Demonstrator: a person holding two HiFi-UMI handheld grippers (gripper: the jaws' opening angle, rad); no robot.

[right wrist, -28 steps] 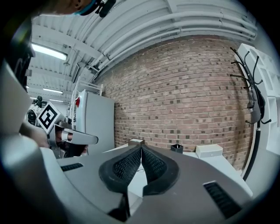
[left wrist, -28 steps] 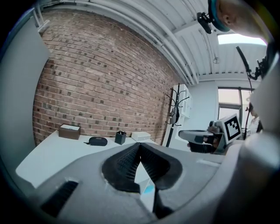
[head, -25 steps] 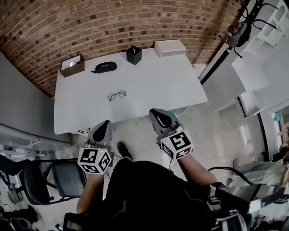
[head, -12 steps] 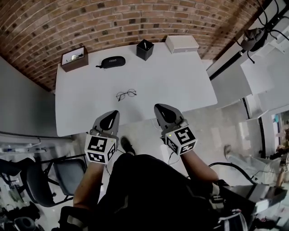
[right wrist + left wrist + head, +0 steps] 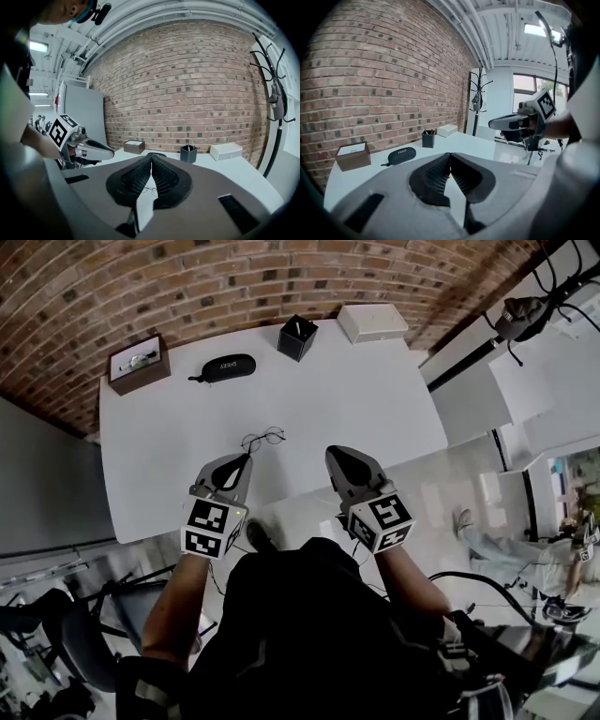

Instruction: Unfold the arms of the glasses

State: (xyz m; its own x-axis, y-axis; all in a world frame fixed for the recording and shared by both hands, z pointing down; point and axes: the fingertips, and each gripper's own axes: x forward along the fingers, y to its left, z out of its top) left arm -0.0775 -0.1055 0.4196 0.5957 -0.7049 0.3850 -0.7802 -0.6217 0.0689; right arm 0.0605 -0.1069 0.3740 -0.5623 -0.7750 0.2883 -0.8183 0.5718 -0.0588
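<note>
The thin wire-framed glasses point(image 5: 263, 438) lie flat on the white surface point(image 5: 375, 409) near its front edge, well apart from the black glasses case point(image 5: 225, 367), the brown box point(image 5: 138, 364), the black pen holder point(image 5: 297, 337) and the white box point(image 5: 372, 322) lined up along the brick wall. The left gripper point(image 5: 243, 461) hovers just short of the glasses with its jaws pressed together and nothing between them. The right gripper point(image 5: 335, 454) hangs over the front edge to the right of them, also closed and empty. In the right gripper view the glasses point(image 5: 151, 190) show low, just past the closed tips. The step in hand looks like the approach, with nothing unfolded yet. Whether the arms lie tucked behind the lenses is too small to tell from here. To do it well, both grippers probably need to open first, since closed tips can only push so light a frame across the smooth surface. One gripper should pinch the front at the bridge or a lens rim, gently, to steady it, while the other catches a single arm near its free end and swings it outward about the hinge, not lifting or twisting. The wire is thin, so a narrow, soft pinch is safer than a hard clamp, and each arm is best done in turn.
</note>
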